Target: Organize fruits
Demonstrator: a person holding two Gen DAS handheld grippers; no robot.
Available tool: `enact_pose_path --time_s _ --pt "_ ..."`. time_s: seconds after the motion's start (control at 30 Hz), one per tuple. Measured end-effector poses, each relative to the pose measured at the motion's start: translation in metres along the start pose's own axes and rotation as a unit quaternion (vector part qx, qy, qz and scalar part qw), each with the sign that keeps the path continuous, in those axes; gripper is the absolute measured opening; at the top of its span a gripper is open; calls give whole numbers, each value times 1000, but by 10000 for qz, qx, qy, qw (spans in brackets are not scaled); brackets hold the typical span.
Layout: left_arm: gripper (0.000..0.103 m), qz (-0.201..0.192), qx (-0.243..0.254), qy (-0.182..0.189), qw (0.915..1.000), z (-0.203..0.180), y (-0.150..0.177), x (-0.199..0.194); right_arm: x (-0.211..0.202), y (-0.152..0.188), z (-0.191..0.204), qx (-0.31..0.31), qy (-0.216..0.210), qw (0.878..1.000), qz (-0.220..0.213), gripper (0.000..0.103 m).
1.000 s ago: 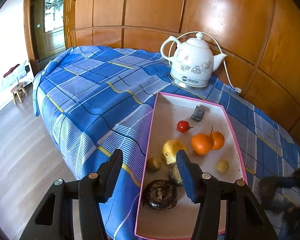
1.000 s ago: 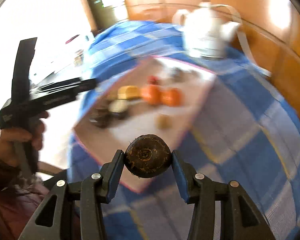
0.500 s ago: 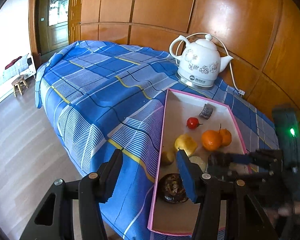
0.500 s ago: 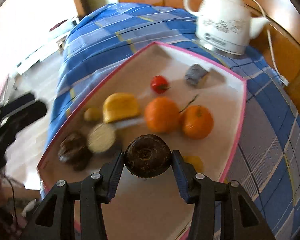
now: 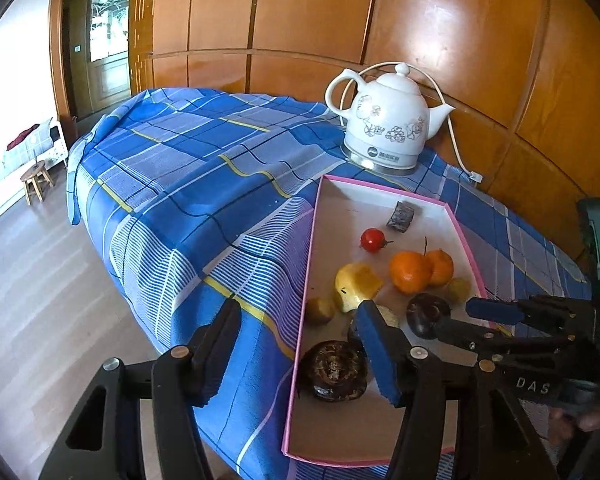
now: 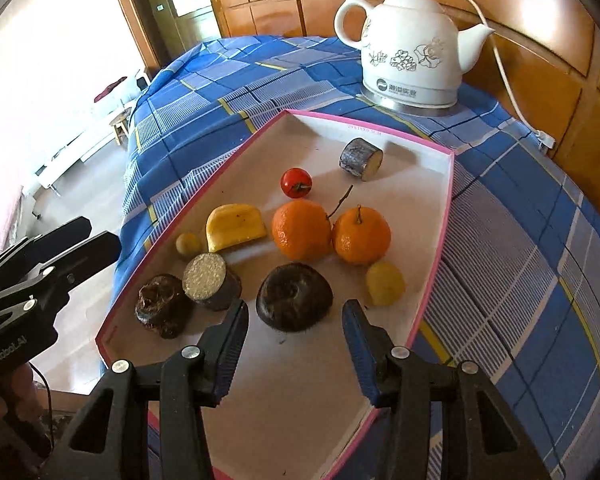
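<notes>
A pink-rimmed tray on the blue checked cloth holds two oranges, a small red fruit, a yellow piece and a wrinkled dark fruit. A round dark fruit lies on the tray floor between the tips of my right gripper. A thin gap shows on each side, so its pads do not press it. My left gripper hangs over the tray's left rim, its jaws opening with nothing between them.
A white electric kettle with its cord stands behind the tray near the wooden wall panels. Two dark-skinned cut pieces and small yellowish fruits also lie in the tray. The table edge drops to the floor on the left.
My right gripper came in over the tray and sank. The round dark fruit, pinched in its jaws before, now rests on the tray floor. The left jaws stand slightly wider.
</notes>
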State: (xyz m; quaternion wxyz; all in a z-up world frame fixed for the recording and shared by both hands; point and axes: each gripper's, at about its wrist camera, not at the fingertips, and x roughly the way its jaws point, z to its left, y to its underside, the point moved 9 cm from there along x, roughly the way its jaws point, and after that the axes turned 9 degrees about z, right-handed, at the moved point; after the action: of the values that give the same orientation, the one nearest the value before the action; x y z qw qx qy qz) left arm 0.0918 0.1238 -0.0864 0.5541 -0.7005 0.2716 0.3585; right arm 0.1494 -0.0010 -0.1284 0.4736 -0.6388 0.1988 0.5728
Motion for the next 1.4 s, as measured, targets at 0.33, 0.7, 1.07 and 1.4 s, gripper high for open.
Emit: enact_pose_path --time_s 0.33,0.7,1.07,1.4 --pt "72 -251 118 -91 9996 -12 1 -13 -18 17 5 277 220 9988 -330 50" --pt "95 -673 388 -110 9969 -29 5 -38 -63 41 -7 991 882 9846 -1136 51" --pt "103 -808 477 -151 9955 -44 16 -48 -79 59 -17 1296 1371 9726 -1361 51" --pt "103 -832 465 -192 9953 -43 17 -49 -84 60 -15 1277 1461 9703 -1442 51"
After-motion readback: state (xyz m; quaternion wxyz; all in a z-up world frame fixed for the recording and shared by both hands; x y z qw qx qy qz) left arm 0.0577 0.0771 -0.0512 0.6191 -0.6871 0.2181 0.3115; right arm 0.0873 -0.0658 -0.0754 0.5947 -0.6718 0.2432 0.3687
